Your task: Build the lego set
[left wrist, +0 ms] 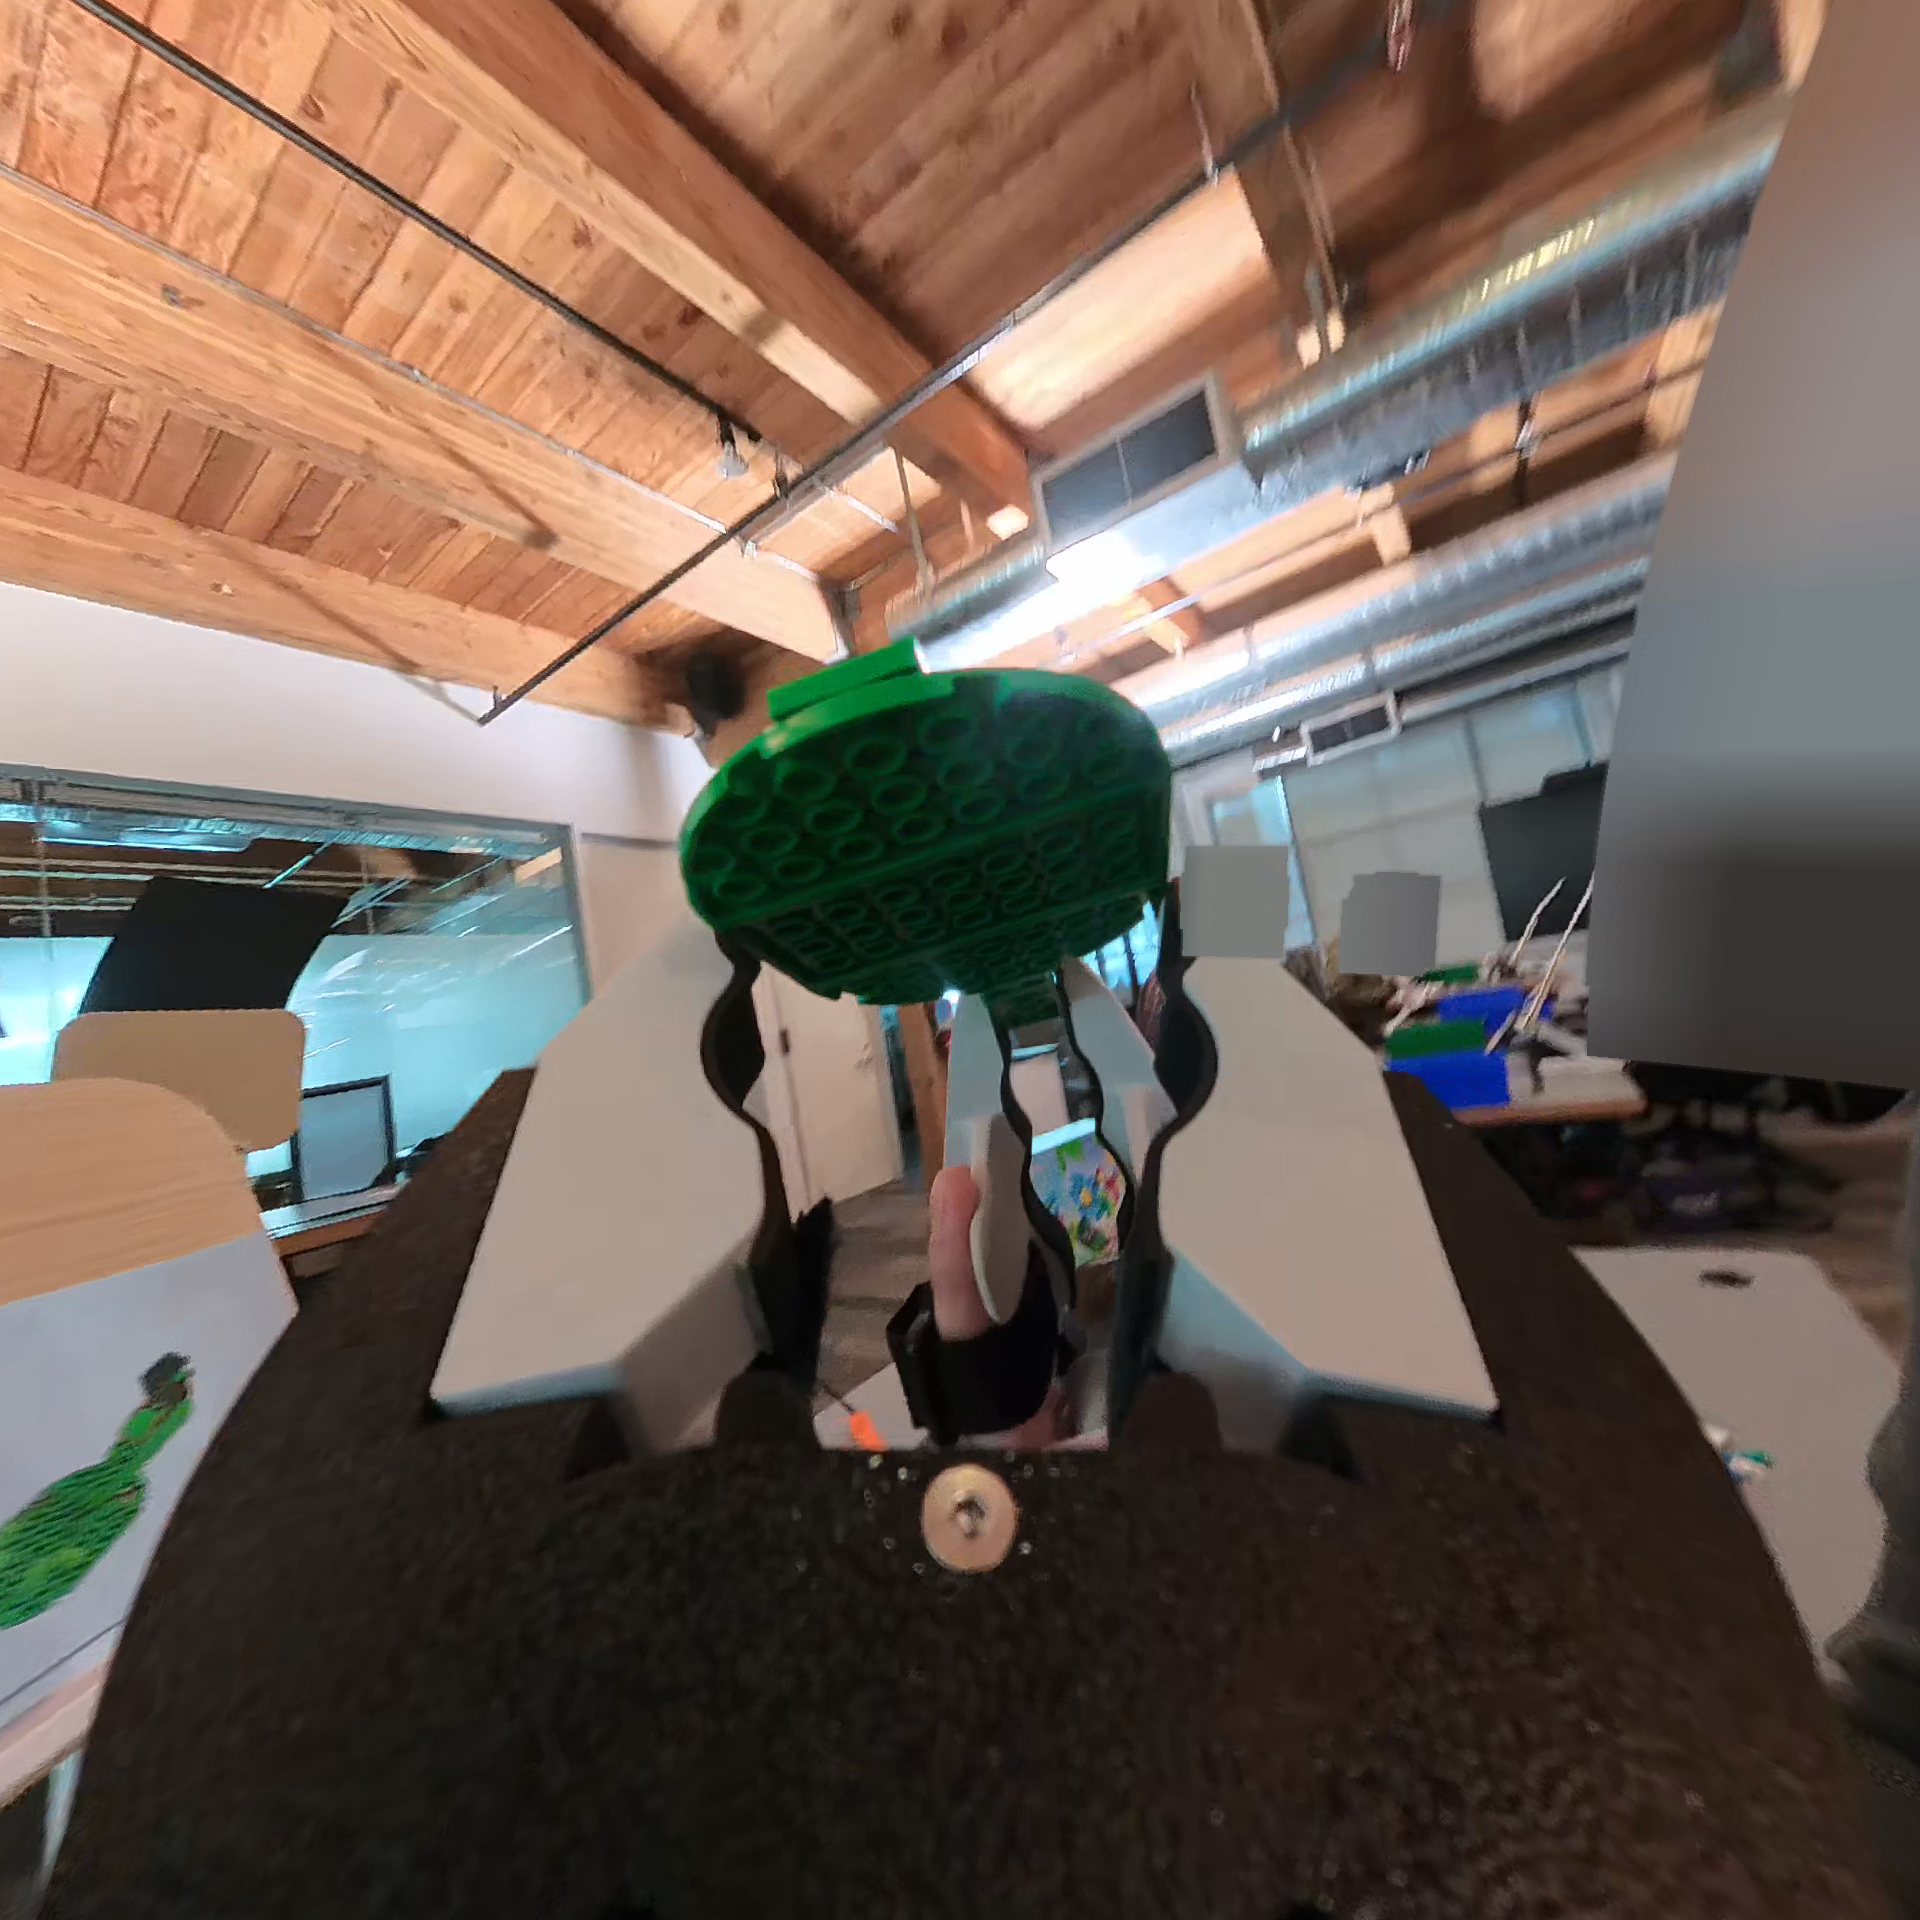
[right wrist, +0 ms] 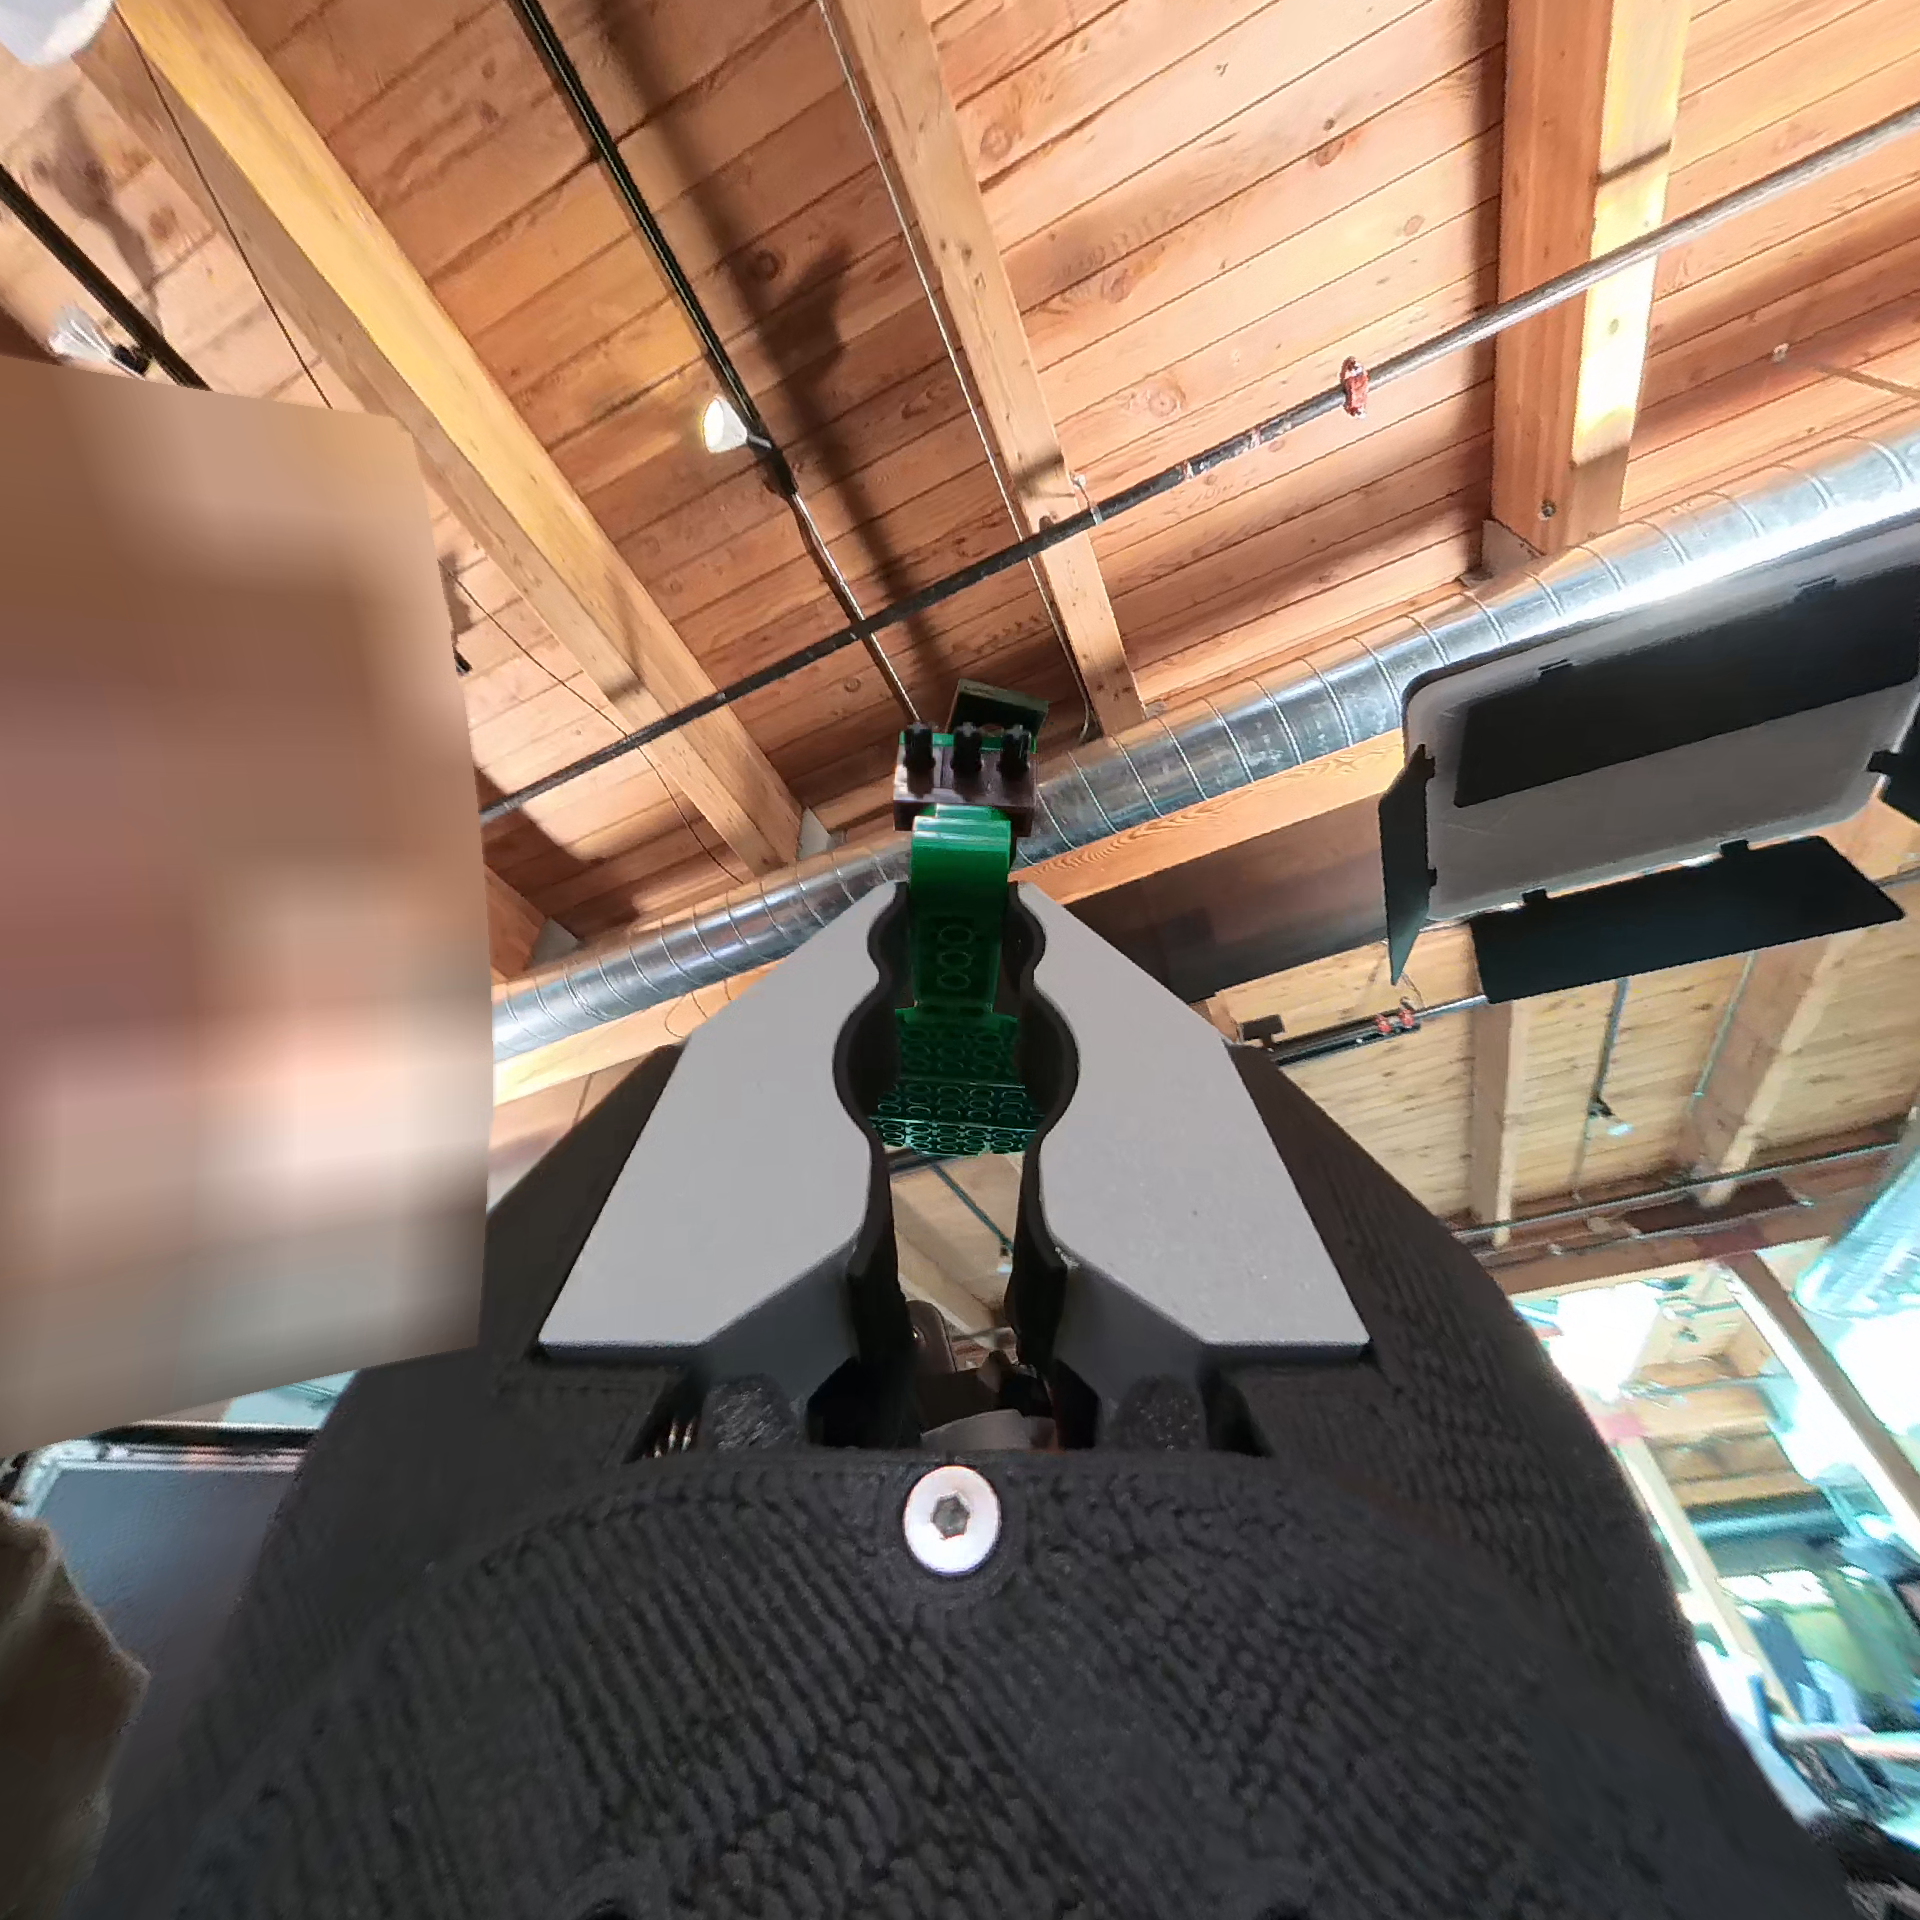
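A round green lego plate (left wrist: 925, 831) is held up in the air, and the left wrist view shows its underside. A small bright green piece (left wrist: 852, 675) sits at its far edge. My left gripper (left wrist: 951, 945) is open, with its tips at either side of the plate's near edge; I cannot tell if they touch it. My right gripper (left wrist: 1029, 987) reaches up from below and pinches that near edge, held by a gloved hand (left wrist: 977, 1340). In the right wrist view my right gripper (right wrist: 956, 914) is shut on the green plate (right wrist: 956, 966), seen edge-on, with a brown brick (right wrist: 966, 790) at its far end.
A sheet with a picture of a green build (left wrist: 94, 1507) lies at the lower left, beside wooden chair backs (left wrist: 156, 1174). A far table holds blue bins (left wrist: 1475, 1049). A light panel (right wrist: 1662, 758) hangs at the right under the wooden ceiling. My hands' fingertips stand some 5 cm from each other.
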`<state>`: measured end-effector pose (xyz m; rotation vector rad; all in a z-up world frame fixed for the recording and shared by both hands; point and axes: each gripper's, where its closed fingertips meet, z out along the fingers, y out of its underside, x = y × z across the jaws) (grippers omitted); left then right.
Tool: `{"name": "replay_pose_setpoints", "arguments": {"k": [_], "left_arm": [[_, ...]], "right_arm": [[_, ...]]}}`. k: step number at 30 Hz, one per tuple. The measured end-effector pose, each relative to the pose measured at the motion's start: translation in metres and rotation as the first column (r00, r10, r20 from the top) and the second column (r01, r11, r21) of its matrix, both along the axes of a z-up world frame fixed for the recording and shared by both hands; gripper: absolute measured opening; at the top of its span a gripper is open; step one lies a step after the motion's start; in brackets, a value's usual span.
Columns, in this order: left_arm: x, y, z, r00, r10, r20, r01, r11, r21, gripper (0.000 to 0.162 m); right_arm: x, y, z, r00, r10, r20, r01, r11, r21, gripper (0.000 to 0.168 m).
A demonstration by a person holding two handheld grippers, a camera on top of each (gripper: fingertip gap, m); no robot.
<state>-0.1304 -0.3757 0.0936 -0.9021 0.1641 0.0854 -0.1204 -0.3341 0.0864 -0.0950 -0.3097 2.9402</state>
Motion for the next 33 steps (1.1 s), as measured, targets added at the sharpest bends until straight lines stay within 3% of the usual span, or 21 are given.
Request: {"name": "replay_pose_setpoints", "arguments": {"k": [18, 33], "left_arm": [[0.005, 0.018, -0.009, 1.000, 0.019, -0.007, -0.019, 0.994, -0.108, 0.063], [0.003, 0.019, -0.007, 0.999, -0.021, 0.033, 0.023, 0.997, -0.071, 0.057]], "right_arm": [[0.004, -0.004, 0.000, 0.999, 0.048, -0.019, -0.049, 0.998, -0.036, 0.015], [0.003, -0.008, 0.000, 1.000, 0.016, -0.012, -0.016, 0.999, -0.031, 0.015]]}}
